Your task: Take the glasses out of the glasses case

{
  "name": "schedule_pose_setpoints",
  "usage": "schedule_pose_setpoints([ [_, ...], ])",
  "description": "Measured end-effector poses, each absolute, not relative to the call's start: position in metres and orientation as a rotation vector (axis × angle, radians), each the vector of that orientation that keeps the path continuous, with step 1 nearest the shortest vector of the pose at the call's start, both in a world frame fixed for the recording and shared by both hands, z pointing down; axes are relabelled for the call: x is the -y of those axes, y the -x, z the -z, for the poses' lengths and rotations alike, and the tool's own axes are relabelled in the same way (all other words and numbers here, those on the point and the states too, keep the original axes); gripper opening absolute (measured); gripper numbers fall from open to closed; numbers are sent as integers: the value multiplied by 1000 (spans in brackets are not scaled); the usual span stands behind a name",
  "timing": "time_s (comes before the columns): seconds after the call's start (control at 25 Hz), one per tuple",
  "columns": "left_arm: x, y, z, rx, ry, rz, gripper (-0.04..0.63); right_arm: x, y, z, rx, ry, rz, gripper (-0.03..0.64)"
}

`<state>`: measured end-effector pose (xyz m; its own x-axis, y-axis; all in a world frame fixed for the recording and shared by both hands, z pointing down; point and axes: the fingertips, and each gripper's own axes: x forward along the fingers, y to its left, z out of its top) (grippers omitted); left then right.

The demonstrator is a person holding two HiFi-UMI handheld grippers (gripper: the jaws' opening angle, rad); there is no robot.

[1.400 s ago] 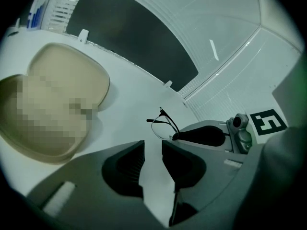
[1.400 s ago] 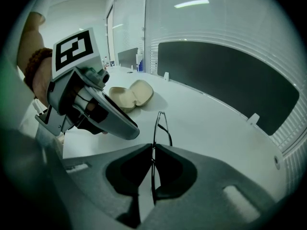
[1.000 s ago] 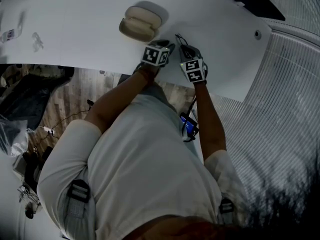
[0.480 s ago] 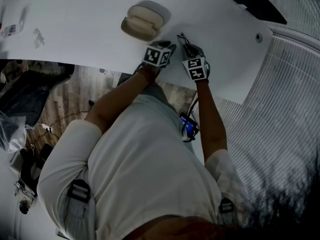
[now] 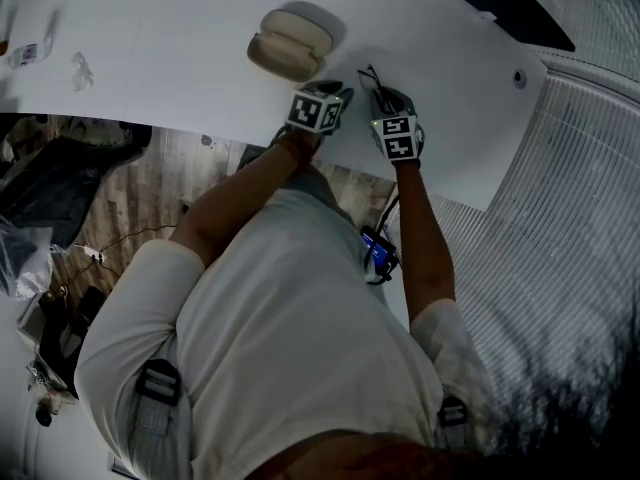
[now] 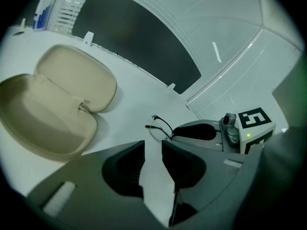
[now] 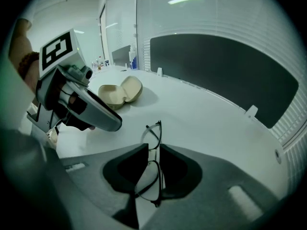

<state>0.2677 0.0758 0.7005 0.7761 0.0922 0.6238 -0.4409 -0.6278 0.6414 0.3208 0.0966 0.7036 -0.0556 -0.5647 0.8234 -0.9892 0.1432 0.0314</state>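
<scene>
A beige glasses case (image 5: 290,43) lies open and empty on the white table (image 5: 170,58); it also shows in the left gripper view (image 6: 53,111) and the right gripper view (image 7: 120,94). Thin black-framed glasses (image 5: 372,80) lie on the table to its right. My right gripper (image 7: 153,152) stands over them with the frame (image 7: 159,128) between its jaws. The jaws have just been opening, and a gap shows on both sides of the frame. My left gripper (image 6: 152,150) is open over bare table with nothing in it, close beside the glasses (image 6: 159,128).
The table's curved near edge runs just under both grippers (image 5: 340,93). A dark panel (image 7: 225,71) with slatted surrounds stands beyond the far edge. Small items (image 5: 25,56) lie at the far left. Below the table are a wood floor and bags (image 5: 40,198).
The right gripper has edged a little to the right over the glasses. The left gripper and the case keep their places; the view itself has drifted slightly.
</scene>
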Motion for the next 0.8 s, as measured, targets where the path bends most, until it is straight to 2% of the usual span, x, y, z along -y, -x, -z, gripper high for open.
schedule_pose_setpoints([
  [0.8, -74, -278, -648, 231, -2236, -743, 117, -97, -334, -622, 1725, -1744, -626, 71],
])
